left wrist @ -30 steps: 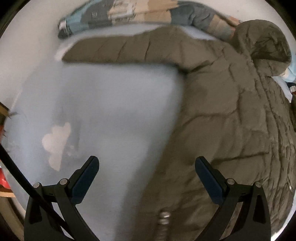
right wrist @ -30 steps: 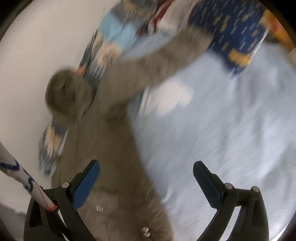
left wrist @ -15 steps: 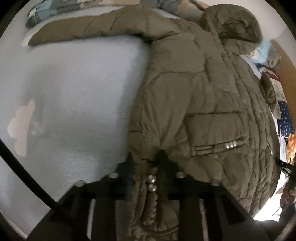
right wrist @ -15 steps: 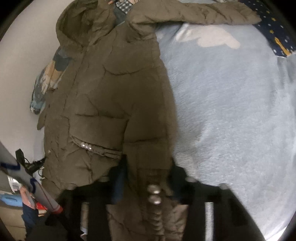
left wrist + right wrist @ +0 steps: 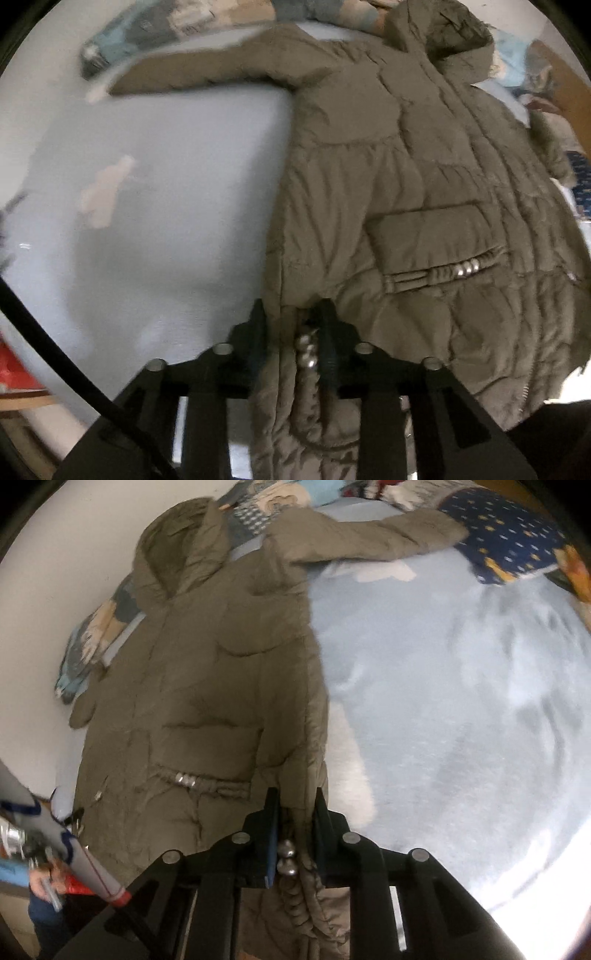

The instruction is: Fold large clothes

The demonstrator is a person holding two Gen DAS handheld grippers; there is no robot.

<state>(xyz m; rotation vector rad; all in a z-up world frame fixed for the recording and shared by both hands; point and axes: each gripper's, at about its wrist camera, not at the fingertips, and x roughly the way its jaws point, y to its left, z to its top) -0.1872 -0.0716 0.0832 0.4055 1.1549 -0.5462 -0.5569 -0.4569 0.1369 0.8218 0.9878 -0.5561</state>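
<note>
An olive-brown quilted hooded coat [image 5: 406, 192] lies front up on a pale blue bed [image 5: 177, 192], hood toward the wall. One sleeve [image 5: 207, 74] stretches out sideways. My left gripper [image 5: 291, 325] is shut on the coat's bottom hem at its left corner, by the metal snaps. In the right wrist view the coat [image 5: 207, 686] fills the left half, with its other sleeve [image 5: 369, 539] stretched right. My right gripper [image 5: 295, 812] is shut on the hem's right corner, also by snaps.
A patterned blanket [image 5: 184, 22] lies along the wall behind the coat. A navy star-print cloth [image 5: 509, 535] sits at the far right of the bed [image 5: 461, 701]. A white wall [image 5: 55, 590] borders the left. A person's hand and a red object [image 5: 74, 890] show at lower left.
Both grippers went from open above the bed to shut on the coat's hem corners. Since half a second ago the coat has been pulled slightly and both views have shifted.
</note>
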